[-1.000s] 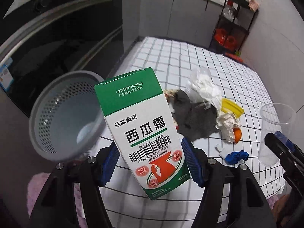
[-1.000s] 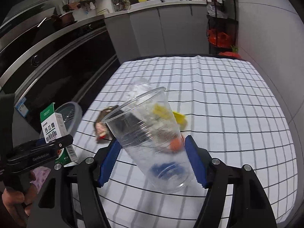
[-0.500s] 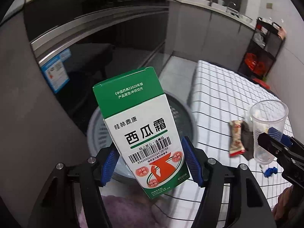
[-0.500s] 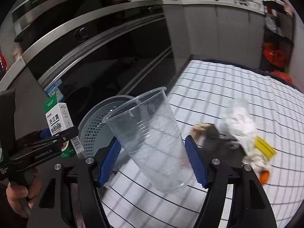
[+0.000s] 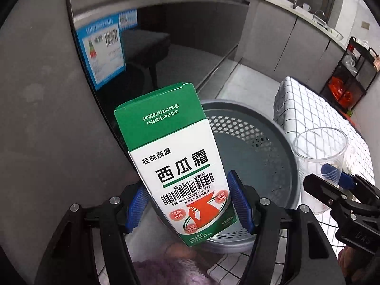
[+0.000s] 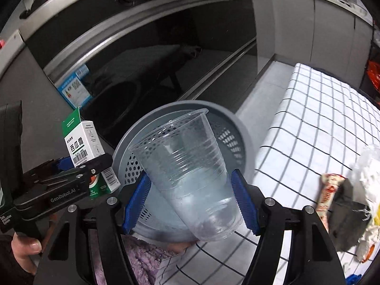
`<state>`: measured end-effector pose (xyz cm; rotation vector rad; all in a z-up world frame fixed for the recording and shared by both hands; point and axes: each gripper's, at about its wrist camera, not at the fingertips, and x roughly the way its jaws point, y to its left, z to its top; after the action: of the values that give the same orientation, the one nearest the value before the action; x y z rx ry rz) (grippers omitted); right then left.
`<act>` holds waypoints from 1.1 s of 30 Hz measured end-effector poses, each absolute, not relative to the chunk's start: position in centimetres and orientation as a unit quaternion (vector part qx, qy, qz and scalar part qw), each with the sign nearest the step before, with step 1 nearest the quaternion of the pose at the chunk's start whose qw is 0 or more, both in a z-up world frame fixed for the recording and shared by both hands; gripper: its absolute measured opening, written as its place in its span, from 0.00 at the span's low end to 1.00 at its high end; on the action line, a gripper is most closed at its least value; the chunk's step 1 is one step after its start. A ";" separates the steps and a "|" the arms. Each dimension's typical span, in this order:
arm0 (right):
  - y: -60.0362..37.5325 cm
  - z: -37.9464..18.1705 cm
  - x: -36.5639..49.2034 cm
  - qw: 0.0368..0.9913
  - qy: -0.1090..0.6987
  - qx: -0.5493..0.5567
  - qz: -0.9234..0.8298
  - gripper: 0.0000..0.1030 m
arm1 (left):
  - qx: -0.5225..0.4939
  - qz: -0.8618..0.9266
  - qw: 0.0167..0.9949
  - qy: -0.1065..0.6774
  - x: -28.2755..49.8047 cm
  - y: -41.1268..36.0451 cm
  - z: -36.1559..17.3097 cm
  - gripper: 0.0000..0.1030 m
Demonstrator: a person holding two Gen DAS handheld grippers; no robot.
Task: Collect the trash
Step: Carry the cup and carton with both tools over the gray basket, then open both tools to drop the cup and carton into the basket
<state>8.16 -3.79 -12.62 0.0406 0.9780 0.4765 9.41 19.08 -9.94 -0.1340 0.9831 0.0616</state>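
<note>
The left gripper (image 5: pixel 187 204) is clamping the green-and-white box (image 5: pixel 175 166); the right gripper (image 6: pixel 190 204) is clamping the clear cup (image 6: pixel 187 175). Both are hanging over the grey perforated basket (image 5: pixel 282 156), its rim lying just beyond the fingertips, beside the checked tablecloth's (image 6: pixel 320 118) edge.

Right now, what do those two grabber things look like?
Both grippers, left and right, are black frames with silver bolts and ridged blue pads. White lettering reading GenRobot.AI marks the left one's side.
</note>
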 end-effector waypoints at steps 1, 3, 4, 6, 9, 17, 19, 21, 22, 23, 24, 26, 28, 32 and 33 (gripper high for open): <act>-3.4 -12.9 8.5 0.854 0.468 0.018 0.227 0.65 | -0.064 0.029 0.877 0.475 9.5 19.1 -10.3 0.61; -2.8 -13.4 9.0 0.851 0.474 0.015 0.226 0.65 | -0.064 0.025 0.874 0.481 9.9 19.1 -11.0 0.61; -2.8 -13.7 9.2 0.849 0.478 0.013 0.226 0.65 | -0.065 0.022 0.872 0.485 10.1 19.0 -11.5 0.61; -2.7 -14.3 9.5 0.845 0.486 0.013 0.223 0.65 | -0.068 0.016 0.868 0.492 10.3 19.1 -12.2 0.61; -2.4 -15.2 9.9 0.837 0.500 0.019 0.222 0.65 | -0.074 0.008 0.860 0.505 10.7 19.0 -13.3 0.61; -1.2 -16.6 10.6 0.831 0.512 0.004 0.218 0.65 | -0.073 -0.005 0.856 0.511 11.2 18.6 -14.8 0.61; -1.1 -16.8 10.7 0.830 0.513 0.006 0.217 0.65 | -0.074 -0.008 0.856 0.511 11.4 18.5 -14.8 0.61; -1.1 -17.0 11.0 0.829 0.515 0.008 0.218 0.65 | -0.072 -0.008 0.857 0.511 11.5 18.4 -14.8 0.61; -1.1 -17.0 11.2 0.829 0.515 0.009 0.218 0.65 | -0.072 -0.009 0.856 0.511 11.6 18.4 -14.8 0.61; -1.1 -17.0 11.1 0.829 0.515 0.009 0.218 0.65 | -0.073 -0.010 0.856 0.512 11.6 18.4 -14.9 0.61; -1.1 -17.0 11.1 0.829 0.514 0.009 0.218 0.65 | -0.073 -0.011 0.856 0.513 11.6 18.4 -14.9 0.61; -1.1 -17.0 11.3 0.829 0.515 0.010 0.218 0.65 | -0.072 -0.012 0.855 0.513 11.7 18.4 -15.0 0.61; -1.2 -16.9 11.2 0.830 0.513 0.012 0.219 0.65 | -0.072 -0.014 0.854 0.514 11.7 18.4 -15.0 0.61; -1.3 -16.9 11.3 0.829 0.514 0.013 0.219 0.65 | -0.072 -0.016 0.852 0.518 11.9 18.2 -15.3 0.61; -1.3 -17.0 11.3 0.829 0.515 0.012 0.219 0.65 | -0.072 -0.016 0.852 0.519 11.9 18.2 -15.4 0.61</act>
<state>11.33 -1.29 -17.01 0.0264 1.0925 0.4642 11.86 18.25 -15.35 -0.1519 1.0915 -0.0344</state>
